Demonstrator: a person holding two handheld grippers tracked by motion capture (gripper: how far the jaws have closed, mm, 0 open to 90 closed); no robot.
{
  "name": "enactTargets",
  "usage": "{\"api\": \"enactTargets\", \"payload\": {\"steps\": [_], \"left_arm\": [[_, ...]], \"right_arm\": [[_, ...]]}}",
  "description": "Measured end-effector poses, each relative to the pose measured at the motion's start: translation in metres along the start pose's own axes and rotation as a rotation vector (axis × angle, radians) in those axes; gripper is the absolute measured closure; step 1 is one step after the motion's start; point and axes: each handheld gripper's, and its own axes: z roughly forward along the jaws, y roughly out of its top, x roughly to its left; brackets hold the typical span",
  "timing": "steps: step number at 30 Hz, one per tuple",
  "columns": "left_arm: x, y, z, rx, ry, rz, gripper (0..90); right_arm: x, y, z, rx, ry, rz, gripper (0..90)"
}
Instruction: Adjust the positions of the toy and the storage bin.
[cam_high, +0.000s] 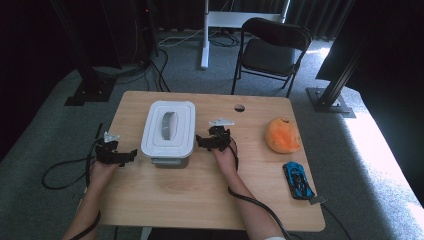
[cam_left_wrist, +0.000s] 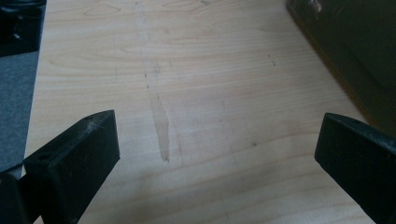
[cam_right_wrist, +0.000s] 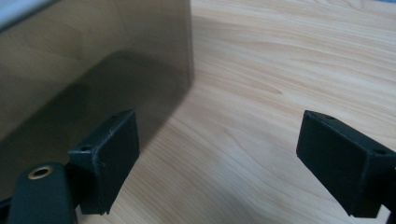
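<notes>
A white-lidded rectangular plastic box with tinted see-through walls (cam_high: 168, 131) is sat on the light wooden table (cam_high: 200, 190), long axis running away from the person, lid shut, so what's inside can't be made out. It's flanked by the left claw (cam_high: 119, 154) and the right claw (cam_high: 211, 141), both spread wide with nothing gripped. Over to the right, an orange rounded thing (cam_high: 283, 135) and a blue toy car (cam_high: 298, 180) are laid out, the car angled lengthwise toward the person.

Bare tabletop (cam_high: 200, 195) near the person; lidded white box (cam_high: 168, 131) between both wide-open tools.
</notes>
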Motion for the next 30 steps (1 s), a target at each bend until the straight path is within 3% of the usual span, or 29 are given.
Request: {"api": "enactTargets", "payload": {"steps": [2, 11, 16, 18, 21, 30], "left_arm": [[0.0, 0.002, 0.002, 0.007, 0.014, 0.016, 0.4], [0.004, 0.018, 0.011, 0.011, 0.003, 0.002, 0.4], [-0.002, 0.031, 0.014, 0.002, 0.0, 0.011, 0.4], [-0.004, 0.038, 0.016, -0.004, -0.002, 0.018, 0.5], [-0.009, 0.046, 0.019, -0.008, 0.007, 0.043, 0.4], [-0.017, 0.056, 0.032, -0.017, -0.024, 0.045, 0.4]], "right_arm": [[0.002, 0.003, 0.002, -0.007, 0.004, 0.0, 12.7], [0.008, 0.01, 0.013, -0.012, -0.034, -0.021, 12.8], [0.002, 0.011, 0.017, -0.019, -0.03, 0.002, 12.7], [0.0, 0.012, 0.019, -0.017, -0.049, 0.008, 12.7], [0.0, 0.012, 0.023, -0.011, -0.05, 0.015, 12.7], [-0.002, 0.01, 0.028, -0.009, -0.015, 0.03, 13.1]]}}
